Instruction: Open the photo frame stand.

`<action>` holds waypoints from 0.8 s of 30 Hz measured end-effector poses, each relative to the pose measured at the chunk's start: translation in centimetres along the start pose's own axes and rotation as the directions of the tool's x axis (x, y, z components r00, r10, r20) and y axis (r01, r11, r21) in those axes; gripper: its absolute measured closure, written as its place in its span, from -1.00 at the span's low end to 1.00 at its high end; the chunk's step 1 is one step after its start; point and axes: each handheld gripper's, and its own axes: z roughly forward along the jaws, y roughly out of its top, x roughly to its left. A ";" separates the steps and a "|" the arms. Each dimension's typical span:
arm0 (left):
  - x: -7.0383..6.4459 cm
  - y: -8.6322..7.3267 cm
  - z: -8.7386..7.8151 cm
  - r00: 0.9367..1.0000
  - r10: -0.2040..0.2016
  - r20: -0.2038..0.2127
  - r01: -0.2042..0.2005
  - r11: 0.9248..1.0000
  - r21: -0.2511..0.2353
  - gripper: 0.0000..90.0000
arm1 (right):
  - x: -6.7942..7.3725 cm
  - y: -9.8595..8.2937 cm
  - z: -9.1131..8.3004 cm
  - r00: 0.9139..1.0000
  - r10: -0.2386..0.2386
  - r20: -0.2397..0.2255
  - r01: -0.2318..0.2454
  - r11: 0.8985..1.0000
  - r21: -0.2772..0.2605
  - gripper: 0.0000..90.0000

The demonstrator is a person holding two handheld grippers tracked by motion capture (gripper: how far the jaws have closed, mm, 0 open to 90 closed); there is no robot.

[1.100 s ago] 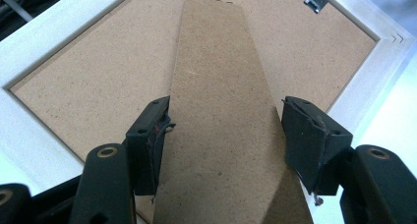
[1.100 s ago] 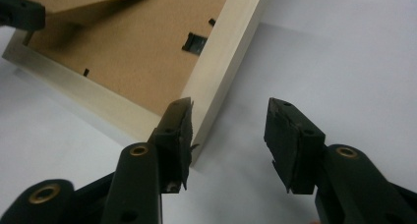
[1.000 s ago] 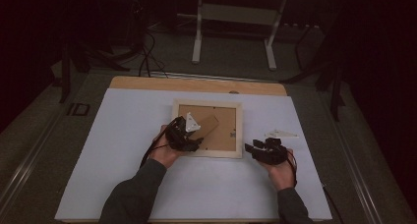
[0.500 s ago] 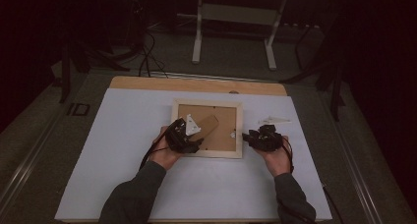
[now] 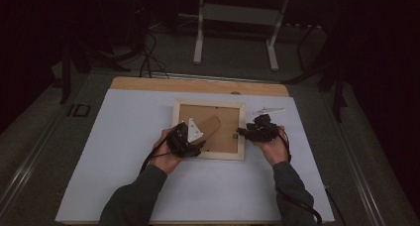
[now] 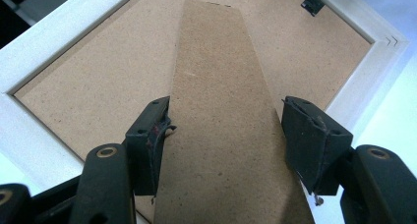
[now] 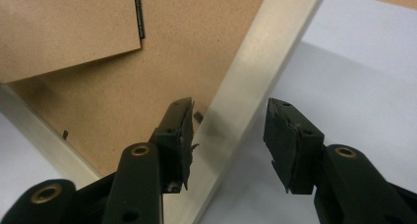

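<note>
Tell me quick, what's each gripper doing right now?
Left gripper: open, jaws either side of the cardboard stand.
Right gripper: open, jaws straddling the picture frame rail.

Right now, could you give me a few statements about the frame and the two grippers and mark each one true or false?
1. The frame lies back side up on the table. True.
2. The left gripper is shut on the frame's rail. False: it is open, its jaws on either side of the stand.
3. The right gripper straddles the frame's right rail with its jaws open. True.
4. The stand has been taken off and lies beside the frame. False: it rests on the backing, inside the rails.
5. The right gripper sits at the frame's far edge. False: it is at the right edge.
</note>
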 end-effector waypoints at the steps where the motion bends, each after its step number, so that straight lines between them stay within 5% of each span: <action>1: -0.1 0.0 -0.1 1.000 0.003 -0.003 -0.003 1.000 0.001 -0.13 | 0.0 0.2 0.1 1.000 0.001 -0.003 -0.001 1.000 0.004 0.17; 14: -0.7 -0.3 -0.4 0.999 0.032 -0.033 -0.032 0.999 -0.027 -0.13 | -1.4 1.3 0.8 0.997 0.040 -0.071 -0.035 0.997 0.065 0.14; 24: -0.8 -0.6 -0.4 0.999 0.030 -0.038 -0.032 0.998 -0.052 -0.14 | -2.4 1.6 1.5 0.981 0.119 -0.152 -0.104 0.989 0.104 0.19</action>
